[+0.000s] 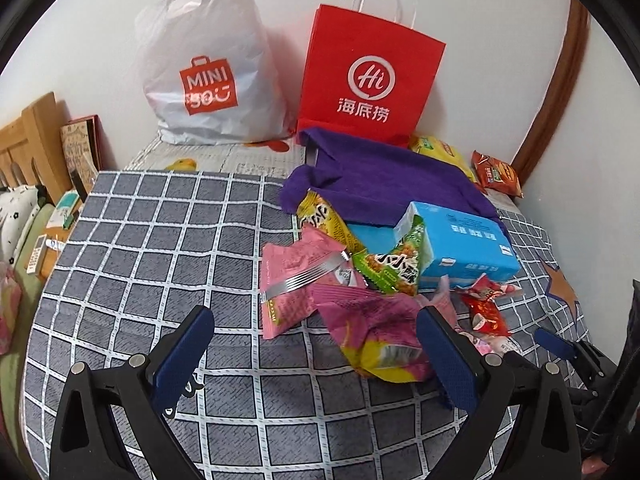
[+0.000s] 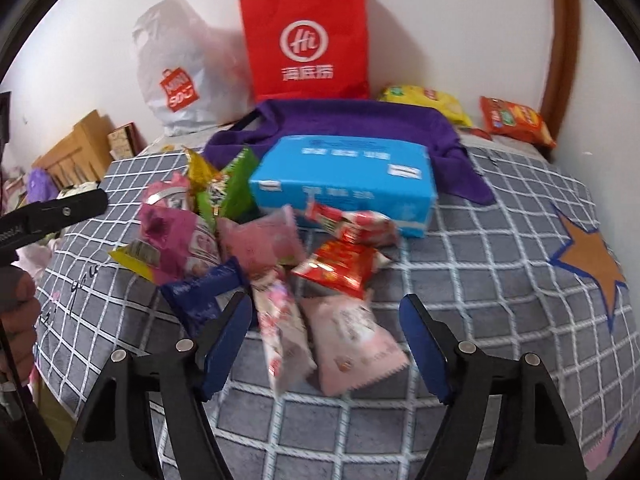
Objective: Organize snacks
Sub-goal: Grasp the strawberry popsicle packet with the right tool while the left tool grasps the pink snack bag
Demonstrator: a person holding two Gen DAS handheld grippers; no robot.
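A heap of snack packets lies on the grey checked bedcover point(image 1: 160, 240) in front of a blue box point(image 2: 344, 176) and a purple cloth bag point(image 2: 352, 120). My right gripper point(image 2: 324, 302) is open just above the cover, with a pale pink packet point(image 2: 352, 340) and a slimmer pink-white one point(image 2: 280, 332) between its fingers, neither pad touching them. A dark blue packet point(image 2: 200, 292) lies beside its left finger. My left gripper point(image 1: 316, 316) is open and empty, with a magenta and yellow packet point(image 1: 372, 336) beside its right finger and a pink packet point(image 1: 296, 280) just ahead.
A red paper bag point(image 1: 368, 72) and a white plastic bag point(image 1: 208, 68) stand against the back wall. A yellow chip bag point(image 2: 424, 100) and an orange one point(image 2: 516, 120) lie at the far right. A wooden headboard point(image 1: 28, 144) and clutter are beyond the left edge.
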